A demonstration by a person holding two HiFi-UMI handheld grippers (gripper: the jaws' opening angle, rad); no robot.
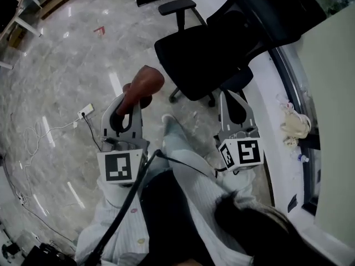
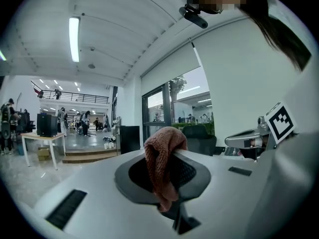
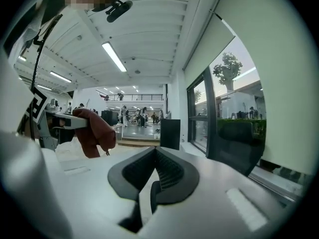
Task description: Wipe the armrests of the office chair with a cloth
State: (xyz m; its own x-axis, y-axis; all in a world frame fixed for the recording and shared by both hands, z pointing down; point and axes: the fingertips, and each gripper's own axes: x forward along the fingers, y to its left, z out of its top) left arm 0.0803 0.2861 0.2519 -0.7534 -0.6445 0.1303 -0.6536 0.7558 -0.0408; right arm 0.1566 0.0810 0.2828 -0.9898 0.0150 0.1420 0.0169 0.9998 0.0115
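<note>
Two grippers are up, one in each hand. There is one cloth, one office chair and one armrest that I can make out.

The left gripper [image 1: 128, 100] has its jaws clamped on the cloth [image 1: 142, 86], a rust-brown knitted rag. The cloth bunches over the jaw tips at the gripper's 12 o'clock end and droops back between the pads. The right gripper [image 1: 231, 96] has its jaws closed together with nothing between them. From that gripper the cloth is over at 9 o'clock, well apart from it.

The office chair [image 1: 222, 49] is black and stands on the marble floor [image 1: 66, 54]. It is at about 1 o'clock from the left gripper and 12 o'clock from the right one, whose tips overlap the seat's near edge in the head view. Whether they touch it I cannot tell. The armrest [image 1: 176, 6] is on the chair's far side, toward 12 o'clock, and the cloth is well apart from it.

One white power strip [image 1: 85, 111] lies on the floor at 9 o'clock from the left gripper, and a white cable [image 1: 39, 134] trails away from it.
</note>
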